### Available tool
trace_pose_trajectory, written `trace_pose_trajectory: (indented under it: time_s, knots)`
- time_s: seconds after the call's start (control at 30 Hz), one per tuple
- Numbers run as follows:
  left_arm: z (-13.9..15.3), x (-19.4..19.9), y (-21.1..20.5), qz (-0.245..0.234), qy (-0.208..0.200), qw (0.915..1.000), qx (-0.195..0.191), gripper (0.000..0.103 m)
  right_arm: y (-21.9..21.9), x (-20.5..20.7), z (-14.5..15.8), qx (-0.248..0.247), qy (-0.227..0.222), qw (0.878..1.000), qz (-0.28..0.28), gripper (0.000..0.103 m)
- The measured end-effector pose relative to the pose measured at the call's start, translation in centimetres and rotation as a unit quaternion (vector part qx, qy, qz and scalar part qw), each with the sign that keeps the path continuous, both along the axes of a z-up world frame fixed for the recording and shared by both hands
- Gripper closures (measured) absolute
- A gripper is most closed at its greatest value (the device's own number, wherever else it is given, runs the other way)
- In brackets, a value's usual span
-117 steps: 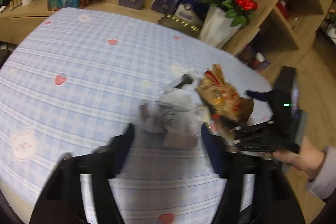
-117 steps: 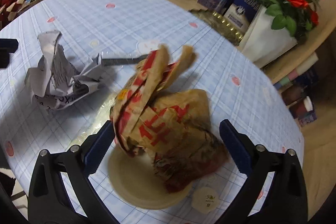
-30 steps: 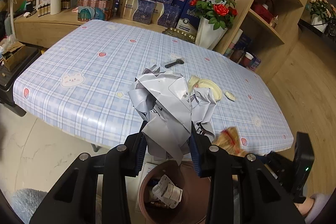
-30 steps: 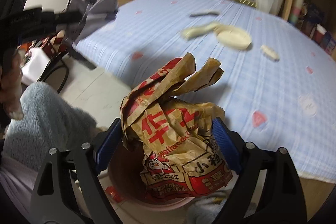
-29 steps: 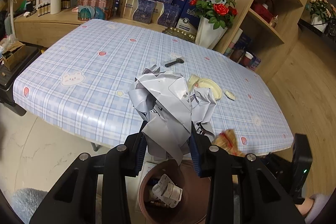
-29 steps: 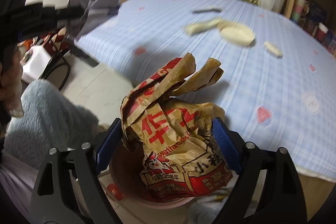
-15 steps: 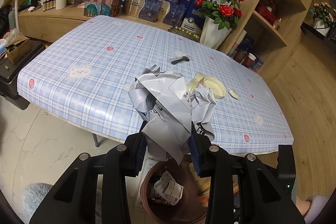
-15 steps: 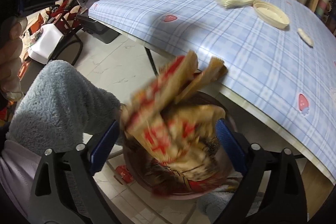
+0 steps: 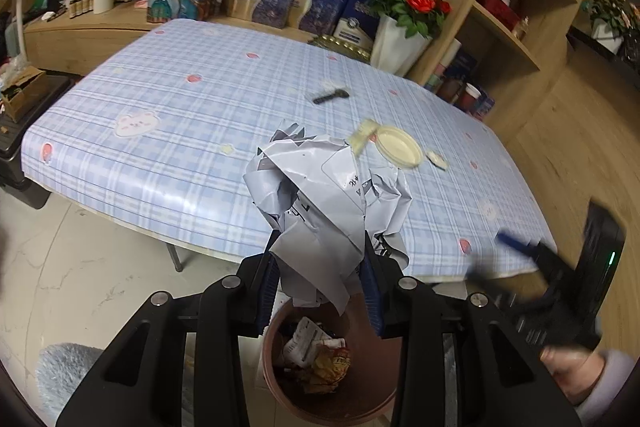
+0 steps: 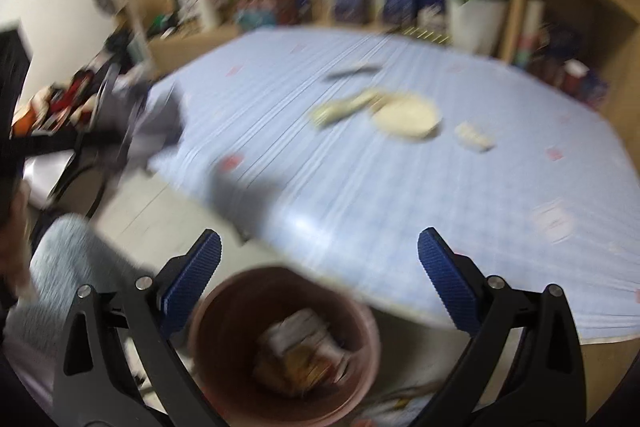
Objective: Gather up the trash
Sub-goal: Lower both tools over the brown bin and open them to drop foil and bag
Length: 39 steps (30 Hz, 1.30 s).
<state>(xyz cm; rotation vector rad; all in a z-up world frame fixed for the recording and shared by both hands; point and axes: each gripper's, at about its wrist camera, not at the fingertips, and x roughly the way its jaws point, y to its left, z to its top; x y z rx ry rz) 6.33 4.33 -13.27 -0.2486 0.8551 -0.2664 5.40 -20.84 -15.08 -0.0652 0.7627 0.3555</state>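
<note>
Blue checked cloth covers the table [image 9: 168,163], and just off its near edge a brown bin [image 9: 360,387] stands on the floor. Directly above the bin's mouth, the left gripper [image 9: 318,283] clamps a crumpled grey paper wad [image 9: 324,199], creased and printed. Beside it the right gripper [image 10: 318,267] gapes wide, holding nothing
</note>
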Motion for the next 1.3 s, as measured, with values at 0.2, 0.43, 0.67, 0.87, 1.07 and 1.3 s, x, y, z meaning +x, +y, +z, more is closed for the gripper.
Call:
trace_pose_trajectory:
  time_s: [0.2, 0.43, 0.67, 0.87, 1.07, 1.3]
  knots:
    - [-1.6, -0.5, -2.9, -0.045, 0.021, 0.9987, 0.01, 0.067, -4.1, 0.6, 1.7, 0.013, -0.044, 0.997, -0.065, 0.006]
    - [-4.4, -0.8, -6.2, -0.094, 0.065, 0.993, 0.029, 0.066, -6.8, 1.3, 1.8, 0.028, -0.055, 0.993, -0.1, 0.006]
    - [-7.1, -0.3, -7.8, -0.116, 0.119, 0.9859, 0.016, 0.066, -7.9, 0.9, 1.0, 0.032, -0.047, 0.993, -0.103, 0.006]
    - [-7.9, 0.0, -9.2, -0.131, 0.133, 0.9823, 0.018, 0.063, -8.8, 0.9, 0.5, 0.035, -0.038, 0.992, -0.111, 0.006]
    - [-8.1, 0.2, -9.6, -0.133, 0.127, 0.9828, 0.01, 0.035, -9.6, 0.9, -0.2, 0.042, -0.03, 0.991, -0.12, 0.006]
    - [-7.1, 1.1, -7.6, -0.084, 0.091, 0.9922, 0.016, 0.016, -9.1, 1.0, -0.9, 0.041, -0.02, 0.992, -0.113, 0.006]
